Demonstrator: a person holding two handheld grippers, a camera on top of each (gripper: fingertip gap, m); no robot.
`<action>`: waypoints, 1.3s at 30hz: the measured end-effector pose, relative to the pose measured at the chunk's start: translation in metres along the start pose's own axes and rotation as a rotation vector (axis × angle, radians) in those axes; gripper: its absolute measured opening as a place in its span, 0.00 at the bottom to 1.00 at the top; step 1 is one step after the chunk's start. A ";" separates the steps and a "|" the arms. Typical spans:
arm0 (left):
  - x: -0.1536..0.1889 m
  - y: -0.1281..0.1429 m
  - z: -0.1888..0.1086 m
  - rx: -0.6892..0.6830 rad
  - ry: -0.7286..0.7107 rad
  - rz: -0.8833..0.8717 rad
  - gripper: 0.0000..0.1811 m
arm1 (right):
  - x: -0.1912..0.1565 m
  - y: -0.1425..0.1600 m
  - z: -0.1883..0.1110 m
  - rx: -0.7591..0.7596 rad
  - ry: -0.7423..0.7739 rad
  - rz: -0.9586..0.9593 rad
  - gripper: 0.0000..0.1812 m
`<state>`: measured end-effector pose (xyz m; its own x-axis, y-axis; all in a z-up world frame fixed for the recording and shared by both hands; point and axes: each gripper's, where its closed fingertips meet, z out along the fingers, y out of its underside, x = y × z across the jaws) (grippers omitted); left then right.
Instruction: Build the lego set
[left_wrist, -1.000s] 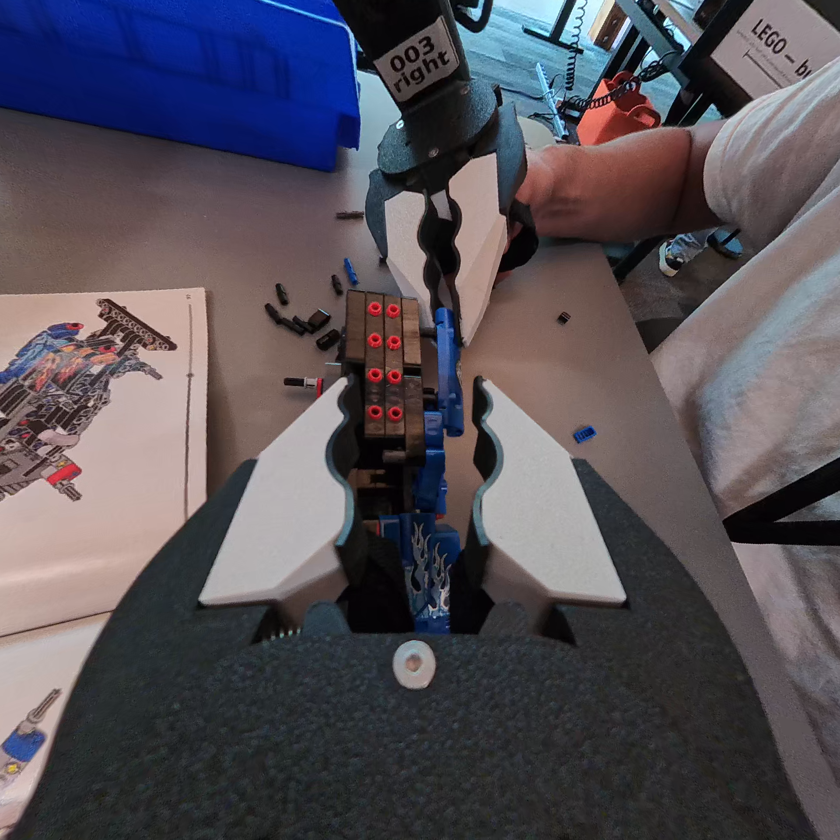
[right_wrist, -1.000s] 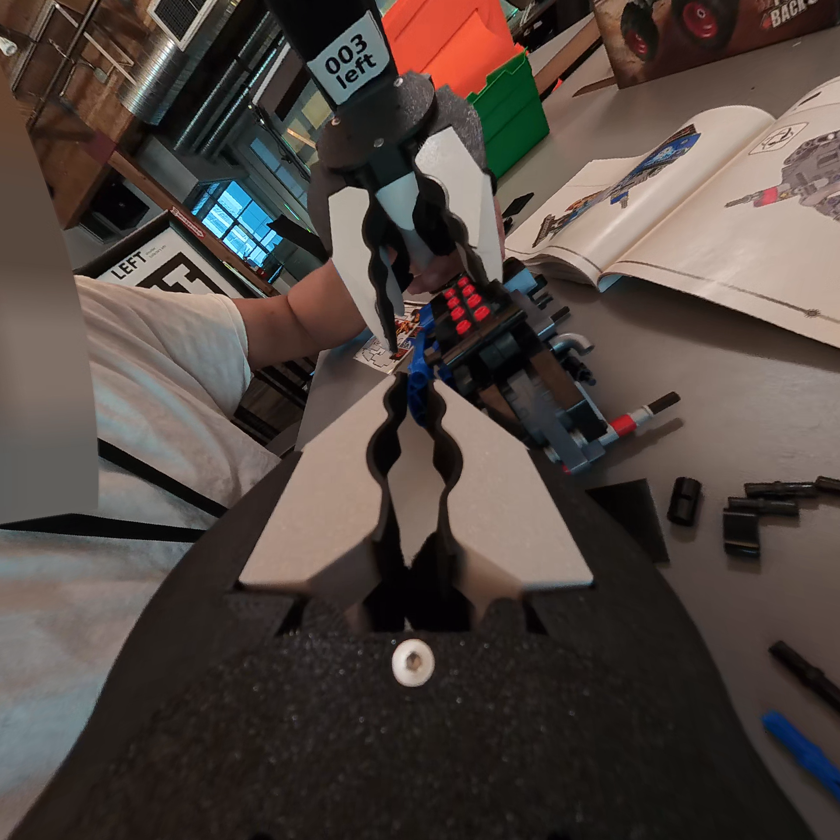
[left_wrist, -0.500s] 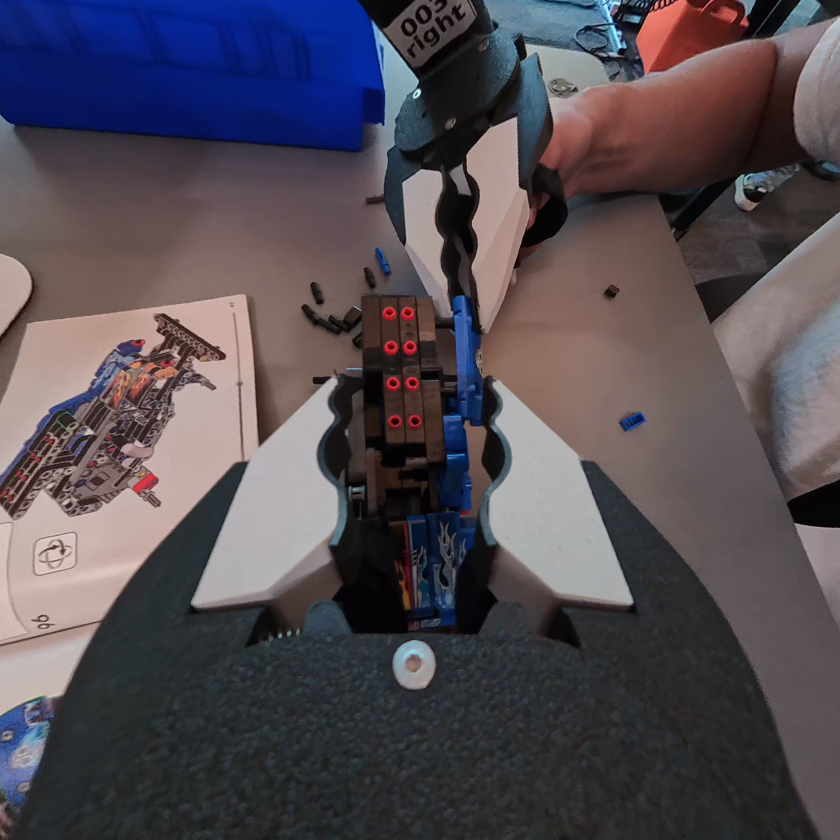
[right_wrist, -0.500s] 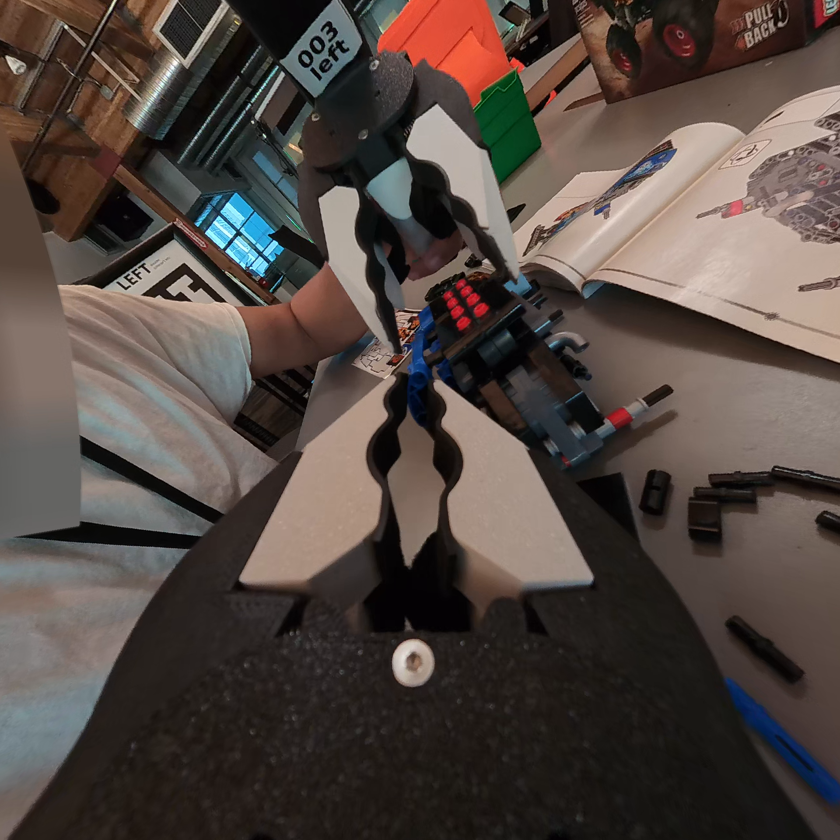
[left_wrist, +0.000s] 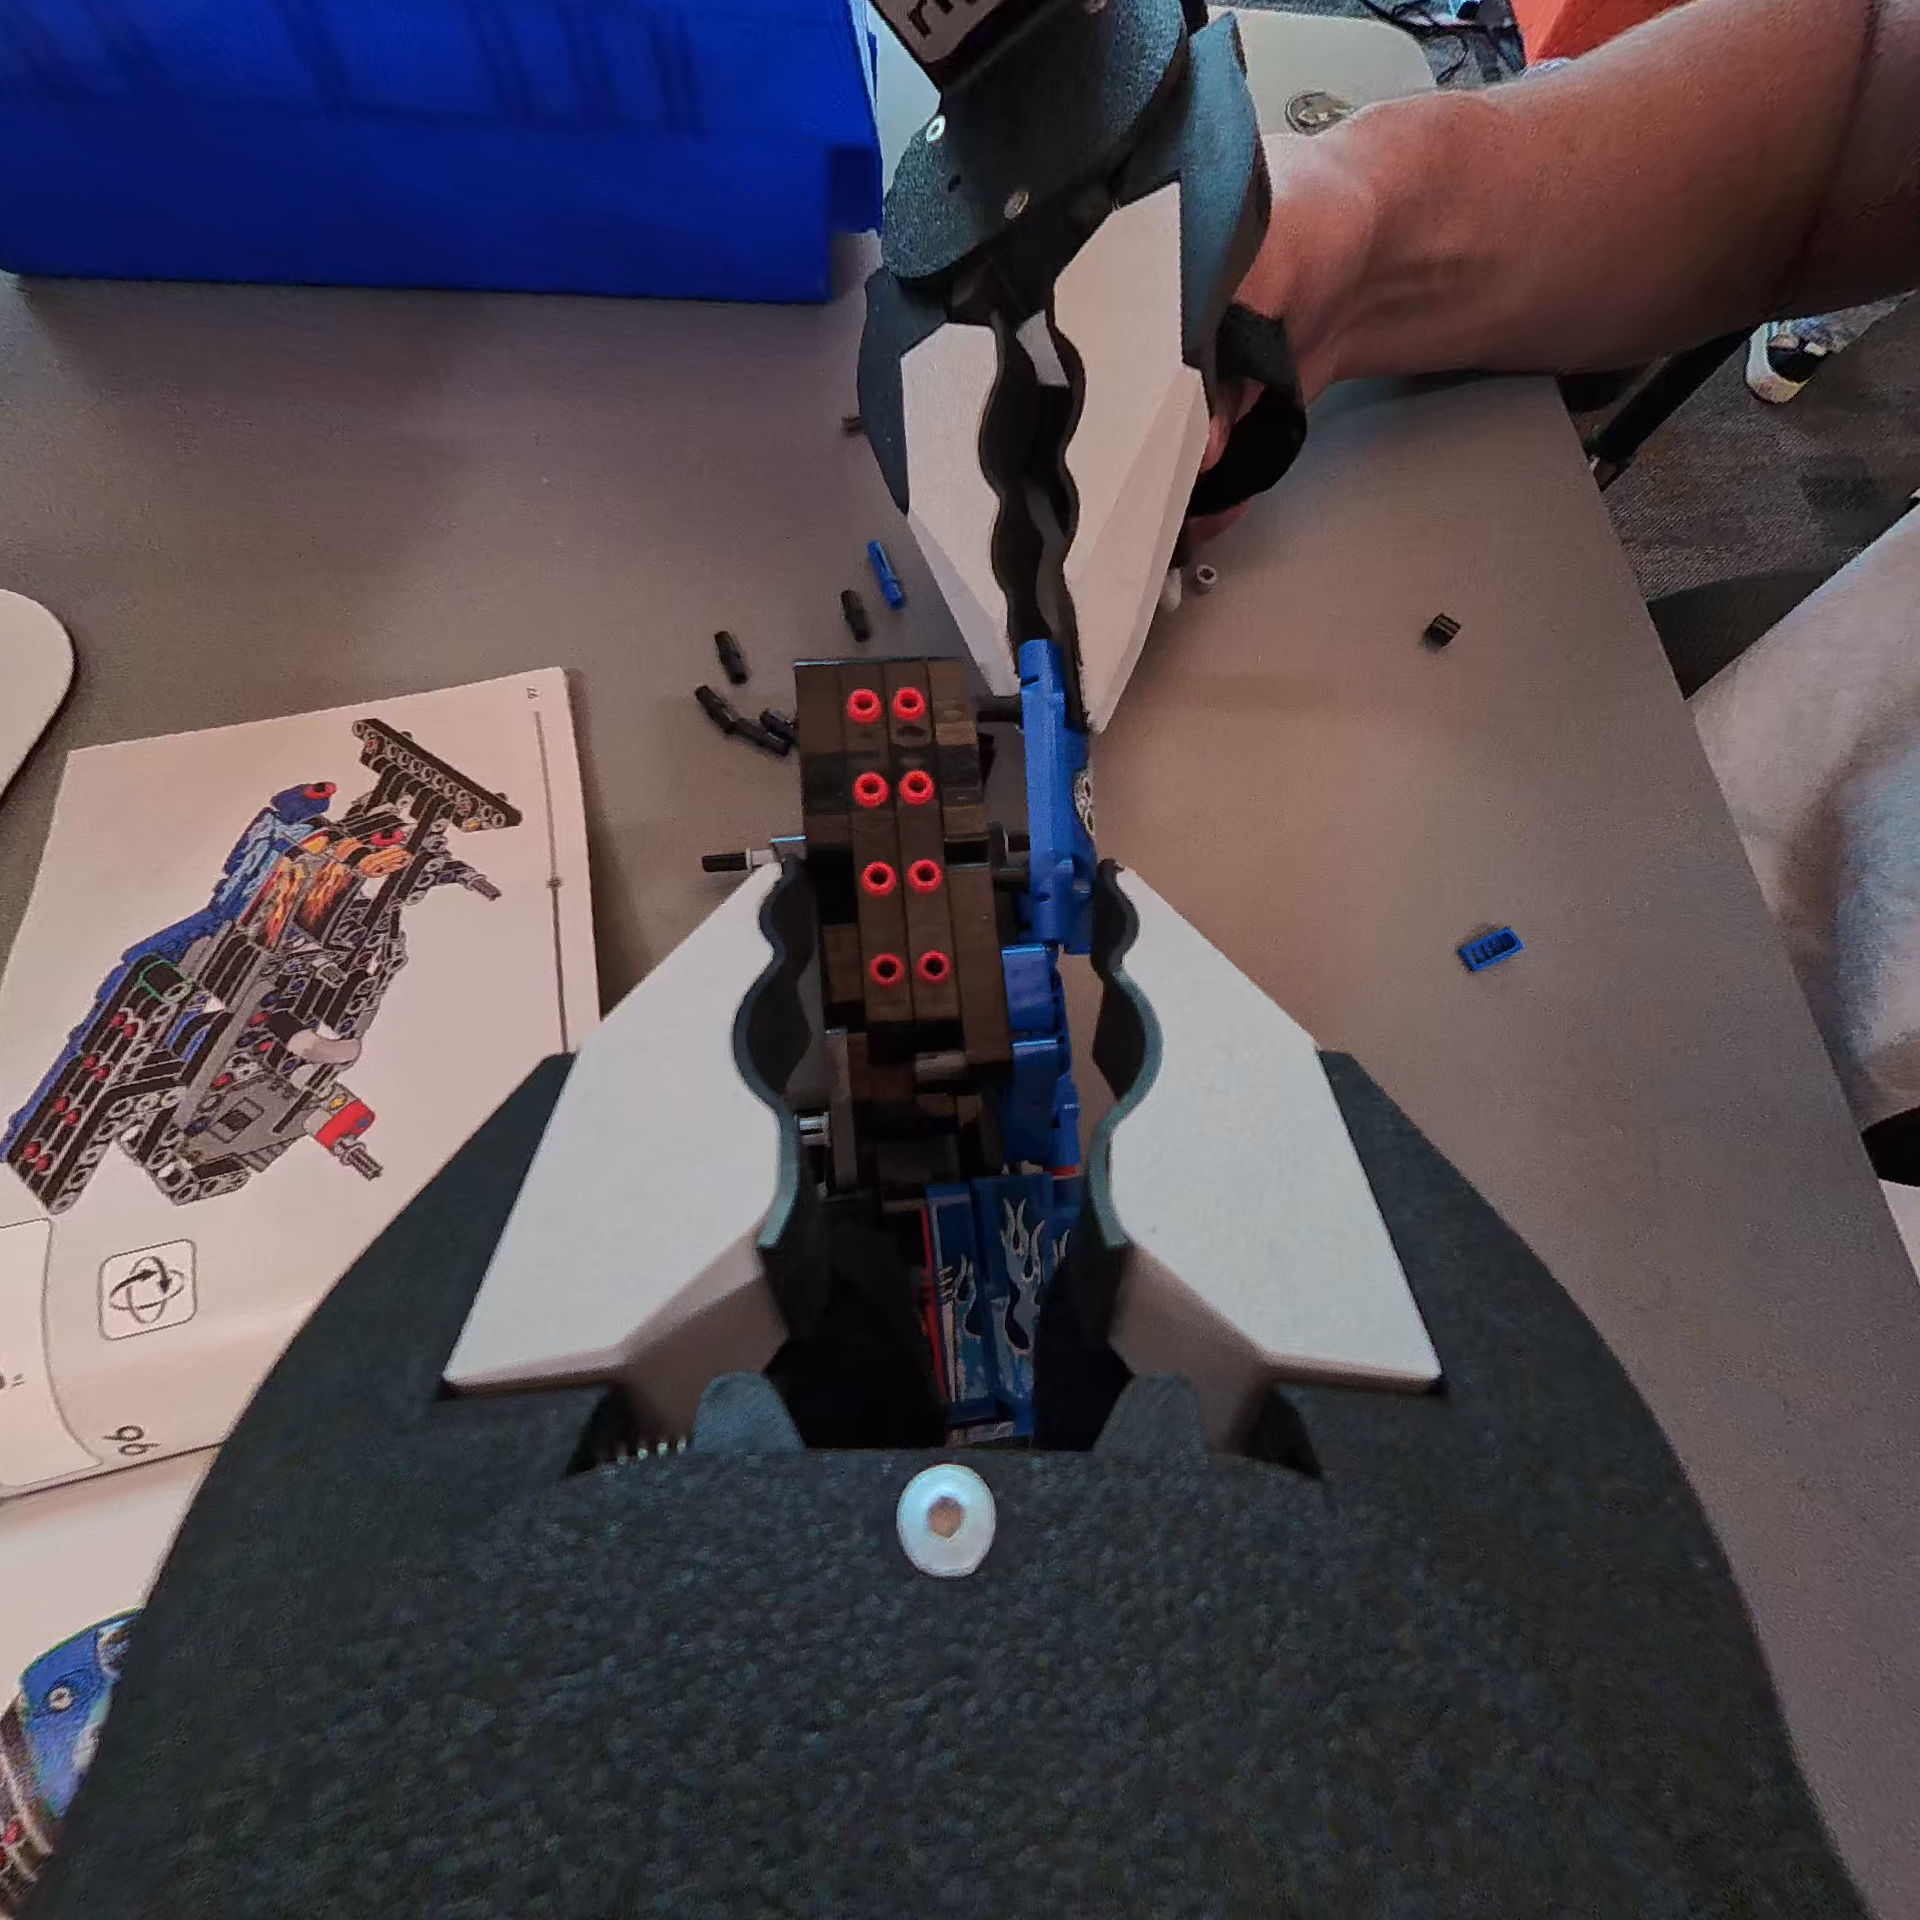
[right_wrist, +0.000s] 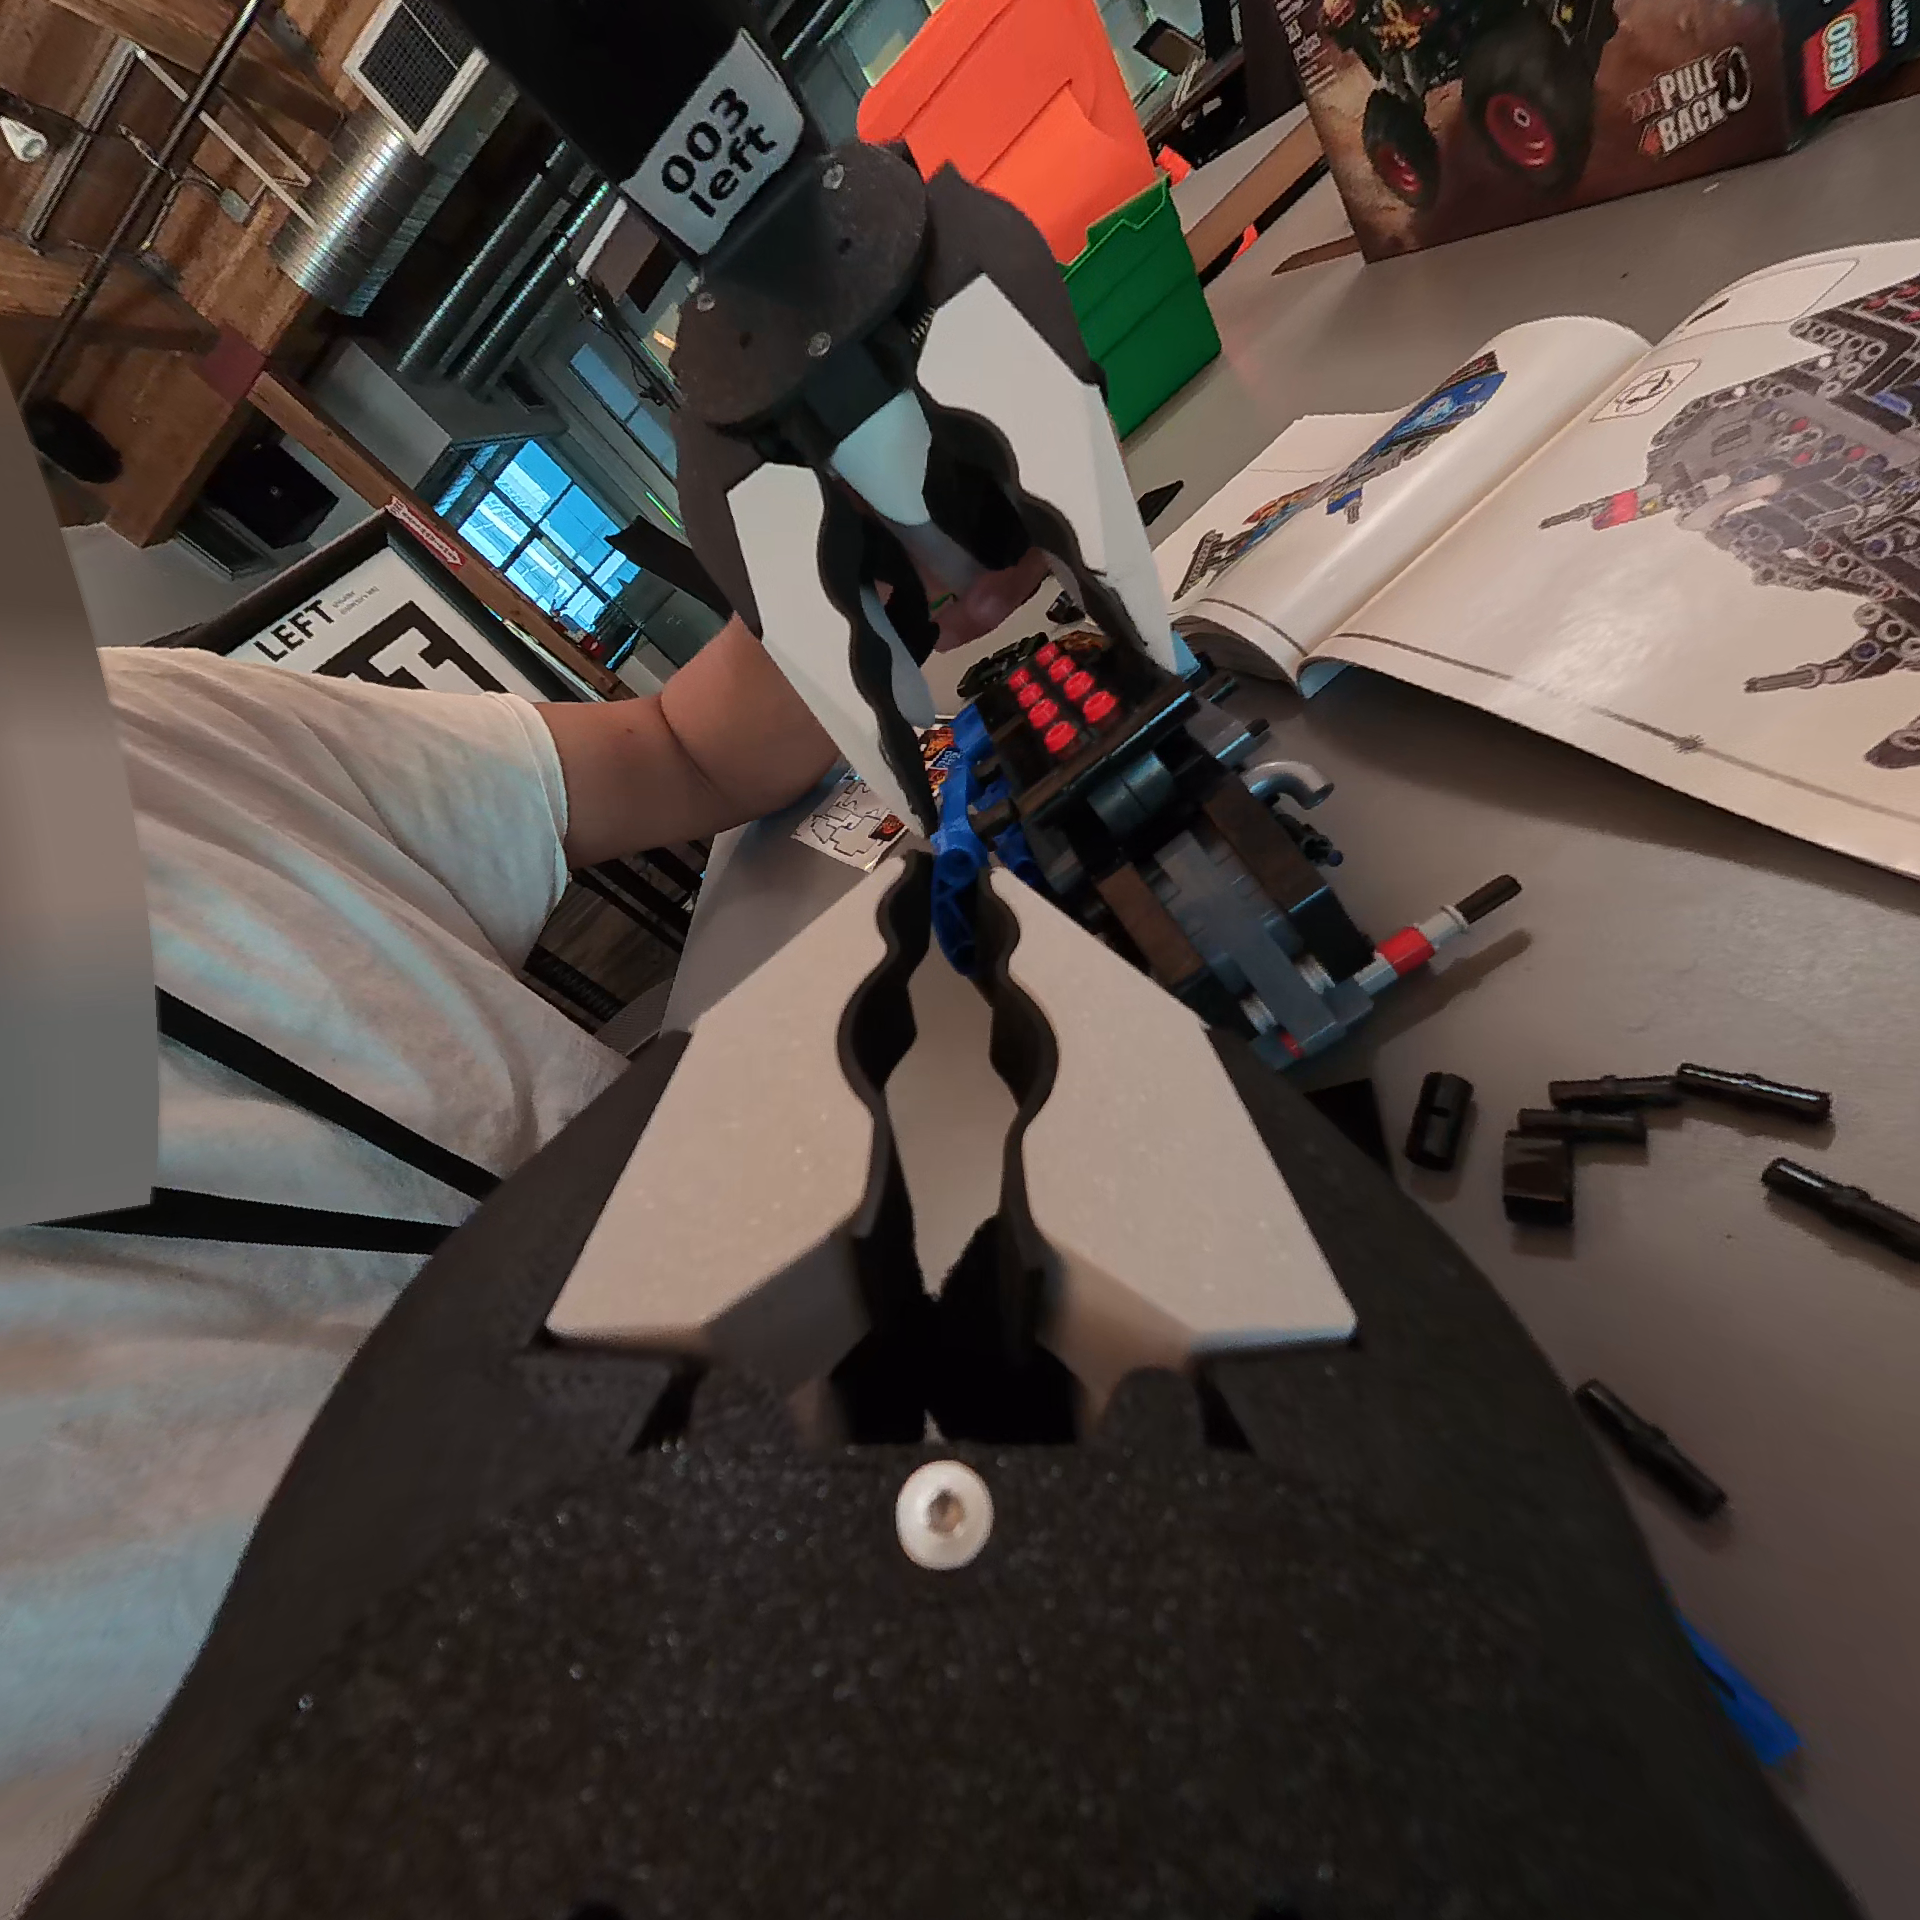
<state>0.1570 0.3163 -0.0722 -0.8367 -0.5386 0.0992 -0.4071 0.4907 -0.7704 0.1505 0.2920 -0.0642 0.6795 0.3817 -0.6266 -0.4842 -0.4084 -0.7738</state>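
Grey desk (left_wrist: 1351, 831) fills the scene, strewn with loose parts and paper. Nearest in the left wrist view, the left tool (left_wrist: 940, 914) is spread about as wide as the half-built model (left_wrist: 914, 935), its two fingers clamped on the model's flanks: one on the black side, the other on the blue side. The model is a black block with two rows of red pins on top and blue flame-printed panels at the near end. On the blue strip (left_wrist: 1055, 790) along the model's side, the right tool (left_wrist: 1044, 655) comes in from the far side, nearly closed, its tips pinching the strip's far end; a person's hand (left_wrist: 1455, 229) holds it. In the right wrist view the same strip (right_wrist: 961, 894) sits between the right tool's (right_wrist: 956, 883) narrow tips, and the model's underside rests on the desk.

Toward the left edge lies the open instruction booklet (left_wrist: 291, 987). Just beyond the model are small black pins (left_wrist: 743, 707) and a blue pin (left_wrist: 885, 574); a small blue plate (left_wrist: 1491, 948) lies near the right edge. At the far edge stands a blue bin (left_wrist: 416, 145).
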 end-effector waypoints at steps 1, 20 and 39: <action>0.000 0.000 0.000 0.002 0.003 -0.003 0.29 | 0.000 0.000 0.000 -0.001 -0.001 -0.007 0.04; 0.002 0.003 0.000 0.033 0.046 -0.052 0.29 | -0.002 0.000 0.003 0.006 -0.010 -0.072 0.04; -0.002 0.003 0.002 0.035 0.016 -0.058 0.29 | 0.003 -0.005 -0.001 0.038 -0.008 -0.012 0.04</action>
<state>0.1581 0.3174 -0.0764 -0.8179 -0.5544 0.1541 -0.4425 0.4346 -0.7844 0.1555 0.2938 -0.0624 0.6811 0.3933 -0.6175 -0.4962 -0.3722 -0.7844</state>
